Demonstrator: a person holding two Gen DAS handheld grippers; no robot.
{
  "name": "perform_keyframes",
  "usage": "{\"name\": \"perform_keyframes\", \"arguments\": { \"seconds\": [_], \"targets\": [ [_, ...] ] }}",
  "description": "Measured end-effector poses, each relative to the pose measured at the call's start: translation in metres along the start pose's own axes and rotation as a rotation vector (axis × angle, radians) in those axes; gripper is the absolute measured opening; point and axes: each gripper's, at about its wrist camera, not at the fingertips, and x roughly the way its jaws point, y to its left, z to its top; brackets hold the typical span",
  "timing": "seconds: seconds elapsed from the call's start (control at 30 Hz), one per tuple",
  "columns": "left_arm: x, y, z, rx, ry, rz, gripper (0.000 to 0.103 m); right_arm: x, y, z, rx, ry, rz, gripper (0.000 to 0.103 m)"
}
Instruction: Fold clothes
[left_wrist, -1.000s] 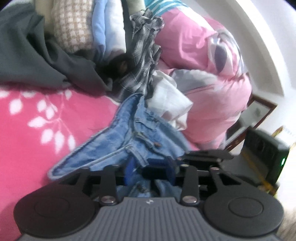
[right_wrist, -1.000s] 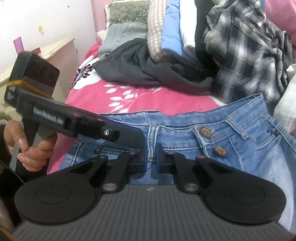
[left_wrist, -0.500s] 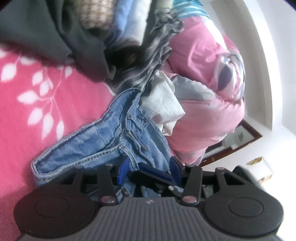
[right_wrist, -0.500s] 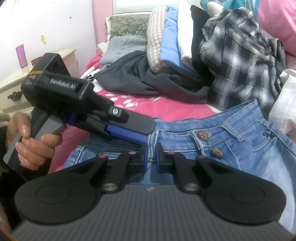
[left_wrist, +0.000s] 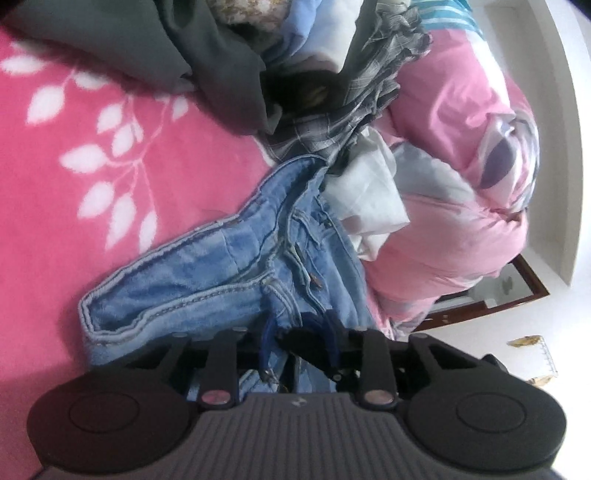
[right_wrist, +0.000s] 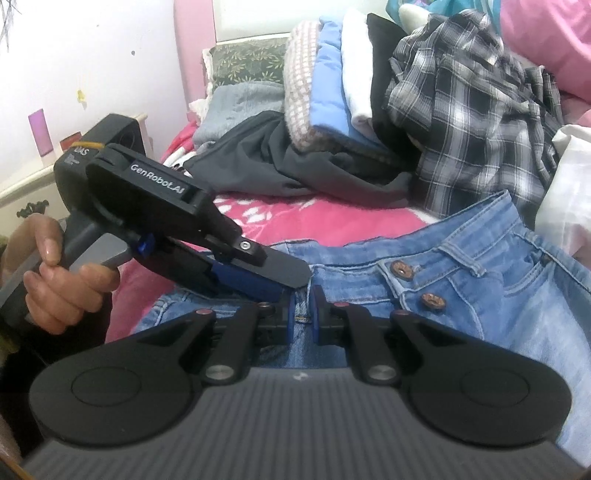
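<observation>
Light blue jeans (right_wrist: 480, 280) lie on the pink leaf-print blanket (right_wrist: 314, 218), waistband and two brown buttons facing the right wrist camera. My right gripper (right_wrist: 302, 319) is shut on a strip of denim at the fly. My left gripper (right_wrist: 291, 286), held by a hand (right_wrist: 62, 273), reaches in from the left, its tips just above the right gripper's left finger. In the left wrist view the jeans (left_wrist: 207, 288) bunch up; the left gripper (left_wrist: 297, 343) stands narrowly open, with denim and a dark part of the right gripper between its blue pads.
Behind the jeans sit a plaid shirt (right_wrist: 469, 118), a dark grey garment (right_wrist: 280, 166) and a stack of folded clothes (right_wrist: 332, 92). White cloth (left_wrist: 369, 199) and a pink duvet (left_wrist: 461, 184) lie to the right. A nightstand (right_wrist: 14, 192) stands at left.
My left gripper has come down closer to the waistband beside the right gripper, and its fingers have narrowed. The right gripper has stayed shut on the jeans.
</observation>
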Motion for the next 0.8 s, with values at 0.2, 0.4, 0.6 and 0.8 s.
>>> {"name": "perform_keyframes", "arguments": {
  "seconds": [0.2, 0.4, 0.6, 0.8],
  "targets": [
    [0.009, 0.000, 0.000, -0.011, -0.026, -0.011, 0.031, -0.001, 0.000, -0.004, 0.023, -0.009, 0.013, 0.007],
    [0.014, 0.000, -0.004, 0.036, -0.057, 0.005, 0.014, -0.020, -0.013, -0.006, 0.058, 0.006, 0.017, 0.009],
    [0.015, -0.003, -0.009, 0.097, -0.097, 0.048, 0.005, -0.052, -0.057, 0.009, 0.107, -0.019, -0.216, 0.014],
    [0.014, -0.009, -0.015, 0.176, -0.118, 0.093, 0.003, -0.003, -0.082, 0.018, -0.004, 0.108, -0.383, 0.025]
  ]
}}
